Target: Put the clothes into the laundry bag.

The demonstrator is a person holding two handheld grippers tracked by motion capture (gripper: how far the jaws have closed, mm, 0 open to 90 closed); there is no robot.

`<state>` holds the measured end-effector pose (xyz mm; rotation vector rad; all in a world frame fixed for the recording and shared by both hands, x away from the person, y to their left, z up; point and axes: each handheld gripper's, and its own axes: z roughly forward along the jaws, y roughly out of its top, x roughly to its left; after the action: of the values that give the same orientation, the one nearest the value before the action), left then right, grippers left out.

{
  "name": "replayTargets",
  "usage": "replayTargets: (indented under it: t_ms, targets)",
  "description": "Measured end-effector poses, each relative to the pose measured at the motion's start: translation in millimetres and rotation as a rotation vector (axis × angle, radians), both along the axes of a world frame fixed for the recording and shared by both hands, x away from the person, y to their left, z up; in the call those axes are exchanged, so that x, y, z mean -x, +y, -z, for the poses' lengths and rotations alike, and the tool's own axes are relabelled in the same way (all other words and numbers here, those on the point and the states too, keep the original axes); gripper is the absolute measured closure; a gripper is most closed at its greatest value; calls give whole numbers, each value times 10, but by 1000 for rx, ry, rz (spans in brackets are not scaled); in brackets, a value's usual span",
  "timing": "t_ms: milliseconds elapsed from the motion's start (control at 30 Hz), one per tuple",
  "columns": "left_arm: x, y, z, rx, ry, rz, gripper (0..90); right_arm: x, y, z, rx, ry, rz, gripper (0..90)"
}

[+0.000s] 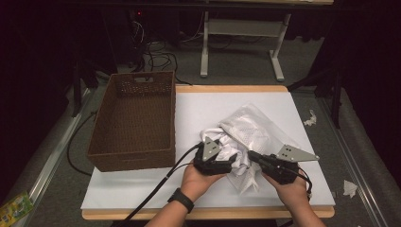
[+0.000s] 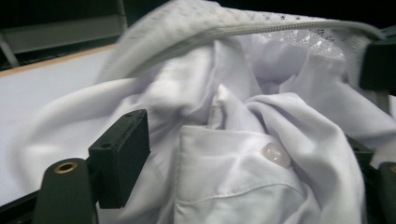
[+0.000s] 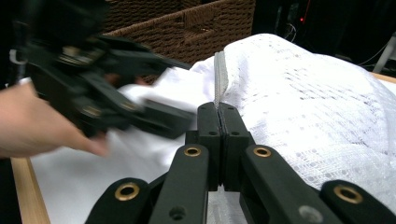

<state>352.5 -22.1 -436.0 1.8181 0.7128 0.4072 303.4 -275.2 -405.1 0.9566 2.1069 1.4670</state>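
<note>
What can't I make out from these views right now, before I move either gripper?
- Left gripper: in the left gripper view the white shirt covers its right jaw, so contact there is unclear.
- Right gripper: jaws shut on the mesh bag edge; how much is pinched is hidden.
- Shirt inside the bag: extent hidden by mesh in the high view.
- Basket: its near inside wall is hidden.

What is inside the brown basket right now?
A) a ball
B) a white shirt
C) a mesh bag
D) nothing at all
D: the high view looks down into the brown basket and shows just its woven bottom, while the white shirt and the mesh bag lie beside it on the table.
</note>
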Motion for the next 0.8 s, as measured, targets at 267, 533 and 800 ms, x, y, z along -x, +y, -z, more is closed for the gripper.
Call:
replayTargets:
  t_ms: [267, 533, 800]
  targets:
    - [73, 396, 11, 44, 11, -64, 375, -2, 0, -4, 1, 4, 4, 900]
    - [32, 31, 159, -29, 25, 0, 592, 13, 9, -7, -6, 2, -3, 900]
    - [23, 145, 295, -83, 141, 35, 232, 1, 21, 14, -2, 11, -12, 900]
